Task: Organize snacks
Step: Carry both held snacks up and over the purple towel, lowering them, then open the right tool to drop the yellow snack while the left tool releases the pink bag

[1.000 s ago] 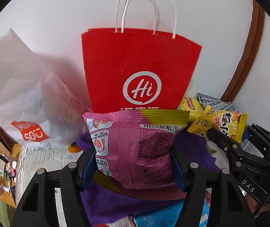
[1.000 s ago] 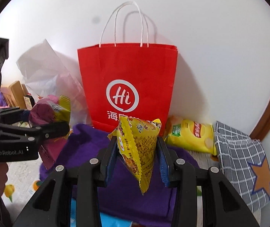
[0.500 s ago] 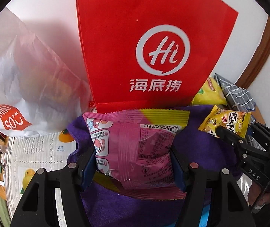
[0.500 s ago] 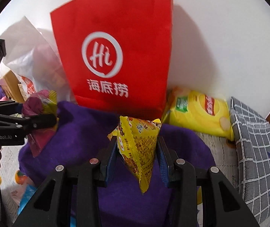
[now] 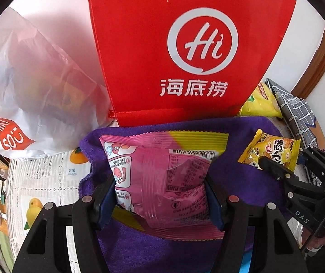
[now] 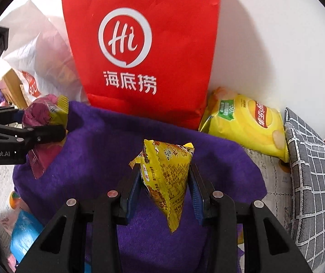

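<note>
Pink crinkled snack packet (image 5: 162, 179) clamped in left fingers (image 5: 107, 195), yellow packet (image 6: 167, 177) in right fingers (image 6: 196, 193).

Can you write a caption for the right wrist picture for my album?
Right gripper pinching a small yellow snack packet above a purple fuzzy cloth, facing a red paper bag.

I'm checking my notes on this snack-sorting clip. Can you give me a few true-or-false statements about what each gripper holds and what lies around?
1. The left gripper is shut on a pink snack packet. True.
2. The right gripper is empty. False: it clamps a yellow snack packet.
3. A red paper bag stands behind the purple cloth. True.
4. The yellow chip bag lies left of the red paper bag. False: it lies to its right.
</note>
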`<state>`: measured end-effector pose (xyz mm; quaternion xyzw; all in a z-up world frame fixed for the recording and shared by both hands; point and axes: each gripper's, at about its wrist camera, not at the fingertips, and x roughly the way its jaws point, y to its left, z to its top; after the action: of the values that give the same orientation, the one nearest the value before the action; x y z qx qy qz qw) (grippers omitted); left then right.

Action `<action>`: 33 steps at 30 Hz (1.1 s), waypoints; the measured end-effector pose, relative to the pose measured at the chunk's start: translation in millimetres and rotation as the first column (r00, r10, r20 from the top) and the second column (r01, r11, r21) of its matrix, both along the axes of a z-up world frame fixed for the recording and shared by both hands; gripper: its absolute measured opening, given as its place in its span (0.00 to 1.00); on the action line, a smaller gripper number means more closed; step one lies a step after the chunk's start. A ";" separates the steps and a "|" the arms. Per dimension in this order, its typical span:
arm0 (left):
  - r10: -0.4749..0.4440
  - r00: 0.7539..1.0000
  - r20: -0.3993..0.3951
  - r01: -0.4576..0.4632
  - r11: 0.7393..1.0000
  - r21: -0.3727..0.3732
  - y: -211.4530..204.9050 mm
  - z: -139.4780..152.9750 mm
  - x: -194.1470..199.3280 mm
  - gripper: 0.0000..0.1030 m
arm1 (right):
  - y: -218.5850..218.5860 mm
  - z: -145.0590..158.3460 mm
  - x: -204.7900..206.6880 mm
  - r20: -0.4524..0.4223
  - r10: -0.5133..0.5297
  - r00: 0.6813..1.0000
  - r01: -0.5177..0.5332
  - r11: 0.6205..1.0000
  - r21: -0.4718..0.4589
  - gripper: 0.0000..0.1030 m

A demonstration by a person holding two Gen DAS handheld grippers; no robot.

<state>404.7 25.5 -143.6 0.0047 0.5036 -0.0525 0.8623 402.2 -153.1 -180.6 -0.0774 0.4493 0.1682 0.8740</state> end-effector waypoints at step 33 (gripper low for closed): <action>-0.040 0.995 -0.092 0.044 0.998 0.045 -15.6 -19.4 6.1 0.65 | 10.8 32.4 -15.5 0.015 0.014 1.000 -0.015 0.999 0.035 0.67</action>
<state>410.8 10.0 -163.0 0.0334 0.5434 -0.0590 0.8367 386.7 -142.3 -148.2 -0.0666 0.4394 0.1818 0.8772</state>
